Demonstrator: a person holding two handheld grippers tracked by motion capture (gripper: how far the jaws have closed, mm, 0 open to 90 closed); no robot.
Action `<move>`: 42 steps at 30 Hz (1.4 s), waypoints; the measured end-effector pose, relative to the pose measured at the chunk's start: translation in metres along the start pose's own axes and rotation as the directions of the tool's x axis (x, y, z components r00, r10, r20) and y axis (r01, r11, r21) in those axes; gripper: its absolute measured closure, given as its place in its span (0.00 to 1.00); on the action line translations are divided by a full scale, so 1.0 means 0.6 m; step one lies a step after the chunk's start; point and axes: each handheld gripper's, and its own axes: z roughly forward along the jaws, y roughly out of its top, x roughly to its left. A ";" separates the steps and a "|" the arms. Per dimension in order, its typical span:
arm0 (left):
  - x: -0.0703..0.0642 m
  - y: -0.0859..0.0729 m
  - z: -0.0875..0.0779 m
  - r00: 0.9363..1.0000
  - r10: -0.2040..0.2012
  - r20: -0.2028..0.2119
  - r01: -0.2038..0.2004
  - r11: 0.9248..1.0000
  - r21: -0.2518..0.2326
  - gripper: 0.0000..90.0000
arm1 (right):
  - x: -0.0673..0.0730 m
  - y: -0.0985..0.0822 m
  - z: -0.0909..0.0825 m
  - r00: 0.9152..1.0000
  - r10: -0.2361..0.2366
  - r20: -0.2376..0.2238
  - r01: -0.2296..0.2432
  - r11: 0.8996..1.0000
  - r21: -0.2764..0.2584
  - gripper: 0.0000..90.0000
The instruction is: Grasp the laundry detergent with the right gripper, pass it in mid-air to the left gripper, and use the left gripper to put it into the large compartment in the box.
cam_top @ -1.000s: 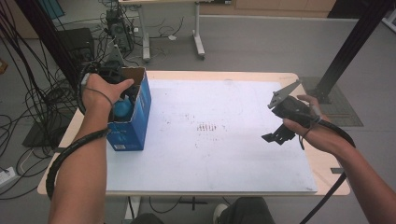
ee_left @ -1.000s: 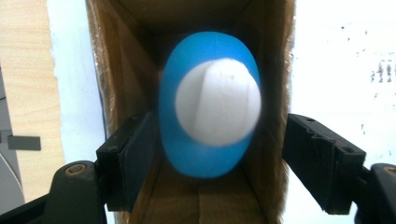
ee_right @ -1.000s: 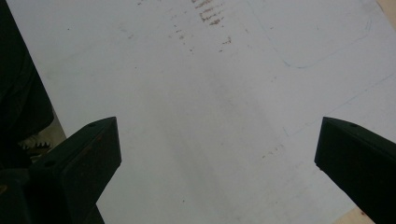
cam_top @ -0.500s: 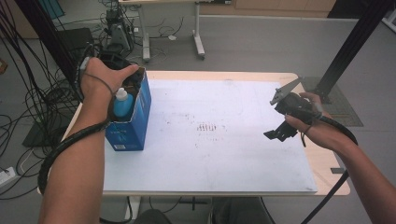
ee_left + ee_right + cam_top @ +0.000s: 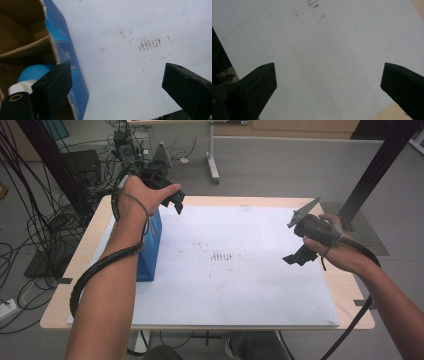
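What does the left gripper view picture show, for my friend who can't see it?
The left gripper hangs open with nothing between its black jaws, above a white sheet. At the left, a blue bottle sits inside an open blue cardboard box.

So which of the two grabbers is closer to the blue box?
The left gripper. It hangs open right above the blue box with the bottle inside, while the right gripper is far across the white sheet.

One blue box (image 5: 150, 247) — one bottle (image 5: 33, 72) inside, seemingly.
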 end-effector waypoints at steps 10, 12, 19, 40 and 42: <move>-0.043 0.016 0.020 0.999 0.053 -0.001 -0.053 0.998 0.016 0.10 | 0.001 -0.001 0.004 1.000 0.004 0.007 -0.004 1.000 0.013 0.00; -0.047 0.018 0.023 0.998 0.055 0.004 -0.055 0.998 0.011 0.10 | 0.002 -0.001 0.002 1.000 0.005 0.009 -0.005 1.000 0.014 0.00; -0.057 0.023 0.032 0.997 0.073 0.020 -0.074 0.997 0.018 0.10 | 0.003 0.001 0.000 1.000 0.003 0.013 -0.003 1.000 0.014 0.00; -0.057 0.025 0.034 0.997 0.072 0.042 -0.073 0.997 0.009 0.10 | 0.003 0.000 -0.006 1.000 0.004 0.025 -0.004 1.000 0.019 0.00; -0.056 0.026 0.033 0.996 0.074 0.043 -0.074 0.997 0.007 0.10 | 0.004 0.002 -0.007 1.000 0.001 0.024 -0.002 1.000 0.019 0.00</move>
